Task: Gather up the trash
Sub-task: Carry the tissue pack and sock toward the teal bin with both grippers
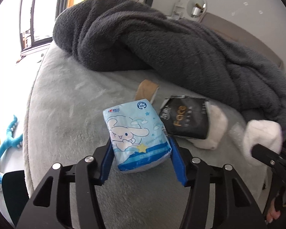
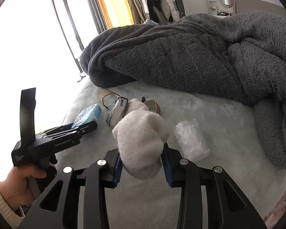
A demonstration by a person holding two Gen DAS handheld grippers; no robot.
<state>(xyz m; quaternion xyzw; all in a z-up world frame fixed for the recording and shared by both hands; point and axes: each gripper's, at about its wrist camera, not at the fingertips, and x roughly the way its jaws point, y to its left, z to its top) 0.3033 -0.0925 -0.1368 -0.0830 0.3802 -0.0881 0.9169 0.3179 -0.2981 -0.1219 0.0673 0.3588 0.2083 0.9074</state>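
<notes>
Two grippers busy: left gripper (image 1: 141,152) half-closed, blue fingers against tissue pack (image 1: 136,133) on bed (image 1: 66,99); right gripper (image 2: 142,164) clamps white sock (image 2: 141,143). Pickup step; next likely lift, carry to bin.

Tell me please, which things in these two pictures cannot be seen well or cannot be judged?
- Black packet, left wrist view: near end hidden behind the blue tissue pack; small print unreadable.
- Glasses, right wrist view: partly covered by the white sock.
- Clear plastic wrapper, right wrist view: contents cannot be told.
- Brown flat item, left wrist view: lower part hidden by the tissue pack.
</notes>
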